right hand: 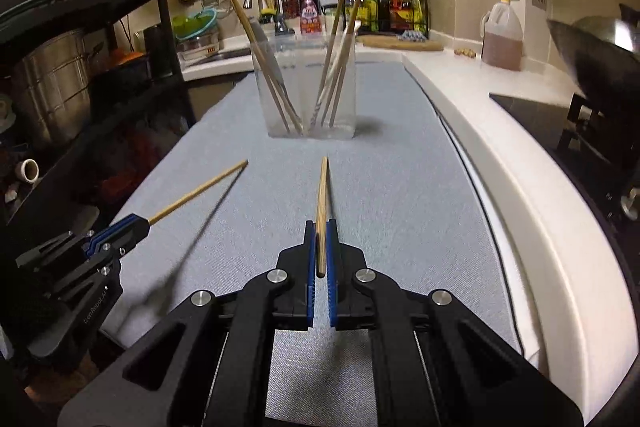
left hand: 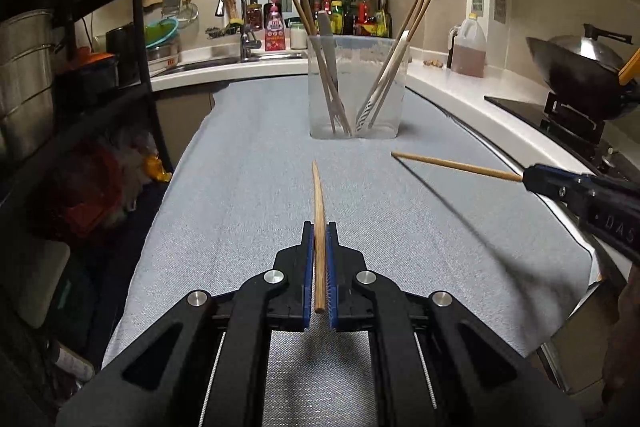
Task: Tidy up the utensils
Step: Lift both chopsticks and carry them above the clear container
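Observation:
A clear plastic holder [left hand: 356, 87] [right hand: 308, 87] stands upright on the grey cloth [left hand: 248, 187] ahead of both grippers, with several chopsticks and a grey utensil leaning inside. My left gripper [left hand: 319, 227] is shut on a wooden chopstick [left hand: 318, 203] that points forward at the holder, above the cloth. It also shows in the right wrist view [right hand: 138, 223] with its chopstick [right hand: 200, 193]. My right gripper [right hand: 320, 225] is shut on another wooden chopstick [right hand: 322, 191], also pointing at the holder. It shows in the left wrist view [left hand: 526, 177] with its chopstick [left hand: 456, 166].
A white counter [right hand: 520, 163] runs along the right with a black cooktop [left hand: 520, 107], a wok [left hand: 576, 75] and an oil jug [left hand: 468, 47]. A black shelf rack [left hand: 80, 67] with pots stands on the left. A sink and faucet [left hand: 240, 23] and a spice rack [left hand: 352, 11] are at the back.

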